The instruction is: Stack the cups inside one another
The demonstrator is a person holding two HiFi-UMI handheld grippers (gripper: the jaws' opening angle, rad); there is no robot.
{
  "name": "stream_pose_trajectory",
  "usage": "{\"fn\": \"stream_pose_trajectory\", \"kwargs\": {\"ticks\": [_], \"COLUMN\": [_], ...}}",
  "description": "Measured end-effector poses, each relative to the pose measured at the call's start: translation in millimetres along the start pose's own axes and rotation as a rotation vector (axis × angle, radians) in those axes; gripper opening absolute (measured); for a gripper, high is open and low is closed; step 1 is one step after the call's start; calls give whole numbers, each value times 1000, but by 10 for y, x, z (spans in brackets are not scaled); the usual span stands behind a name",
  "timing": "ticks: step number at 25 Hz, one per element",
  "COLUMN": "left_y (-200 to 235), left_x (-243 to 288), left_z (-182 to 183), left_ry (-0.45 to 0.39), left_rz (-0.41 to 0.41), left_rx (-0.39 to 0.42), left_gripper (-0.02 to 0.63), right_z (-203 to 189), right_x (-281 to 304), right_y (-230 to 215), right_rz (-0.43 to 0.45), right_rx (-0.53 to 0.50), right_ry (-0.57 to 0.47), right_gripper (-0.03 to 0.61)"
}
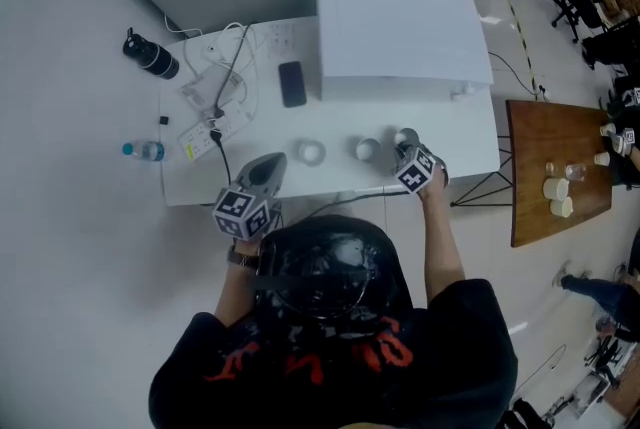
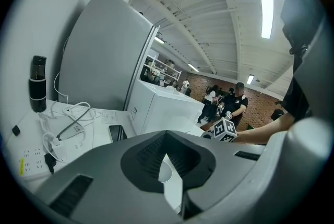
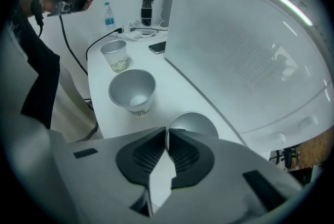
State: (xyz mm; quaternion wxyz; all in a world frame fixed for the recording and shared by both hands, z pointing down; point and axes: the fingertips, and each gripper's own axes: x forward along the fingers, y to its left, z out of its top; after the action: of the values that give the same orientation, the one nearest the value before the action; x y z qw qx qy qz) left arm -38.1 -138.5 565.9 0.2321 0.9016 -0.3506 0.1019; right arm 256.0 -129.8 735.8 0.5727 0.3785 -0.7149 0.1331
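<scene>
Bright even lighting, ceiling strip light [image 2: 266, 10] glaring, fisheye-dark corners

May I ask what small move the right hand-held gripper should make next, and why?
Probably lift the nearest cup straight up. The right hand-held gripper looks pinched on its rim, and the next cup stands open and upright just beyond it on the table, ready to receive it.

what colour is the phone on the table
Black; the phone shows best in the head view.
</scene>
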Motion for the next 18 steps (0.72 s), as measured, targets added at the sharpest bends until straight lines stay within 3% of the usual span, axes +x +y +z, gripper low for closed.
{"fn": "stream_pose_trajectory", "kwargs": {"ticks": [9,14,18], "left_y": [25,25,8], "left_x": [13,12,-15], "left_z": [-51,-68,-90], "left_ry": [11,6,4], "left_rz": [0,0,-2], "left_rx": [-7,-9,-5], "left_gripper": [0,0,0], "right_z": [56,566,801], "right_x": [-532,-1115,-1085], "right_y": [138,354,557], "right_rz": [-15,10,71], "right_rx": [36,-81,-178], "right_ry": [-153,-270,-267], "right_gripper": [25,25,25]}}
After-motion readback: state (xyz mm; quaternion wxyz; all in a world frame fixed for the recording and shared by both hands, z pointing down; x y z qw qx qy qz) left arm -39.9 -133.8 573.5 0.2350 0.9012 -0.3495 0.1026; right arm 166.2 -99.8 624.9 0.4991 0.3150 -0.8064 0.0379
